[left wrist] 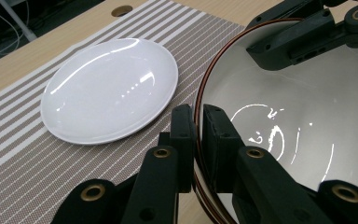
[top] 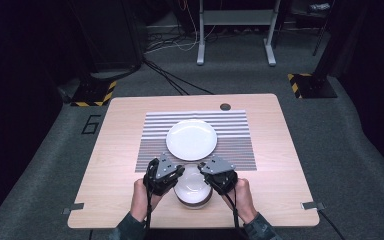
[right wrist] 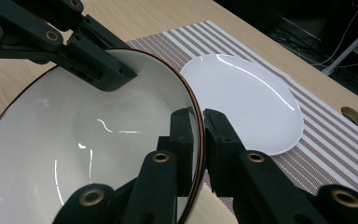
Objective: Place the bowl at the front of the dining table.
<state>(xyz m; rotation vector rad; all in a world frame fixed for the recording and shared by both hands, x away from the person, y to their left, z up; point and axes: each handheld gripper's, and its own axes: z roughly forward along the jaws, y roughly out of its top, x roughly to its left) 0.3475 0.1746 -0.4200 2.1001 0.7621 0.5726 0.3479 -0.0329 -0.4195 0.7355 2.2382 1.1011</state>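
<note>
Bowl (top: pixel 192 186) sitting at the near edge of the tabletop (top: pixel 110 150), just in front of the striped placemat (top: pixel 235 140), mouth facing up, round and so showing no long axis to speak of. Being pinched on opposite sides of its thin brown rim: left tool (top: pixel 172 172) closing narrow on the left side of the rim, one jaw inside the bowl and one outside, as seen in the left gripper view (left wrist: pixel 198 135); right tool (top: pixel 207 170) doing the same on the right side, jaws nearly together with only the rim between them, as seen in the right gripper view (right wrist: pixel 199 135). White plate (top: pixel 191 139) lying flat in the middle of the placemat, just beyond the bowl and apart from it, bare on top. Judging from this: grasping with both tools looking done, lifting hard to tell, since the high view is hiding the bowl's foot under the hands. Probably remaining: carrying the bowl forward, keeping it level, and setting it down on the plate, then letting go on both sides. Watching for a slip, the glossy rim offering little for the jaws to bite on.
</note>
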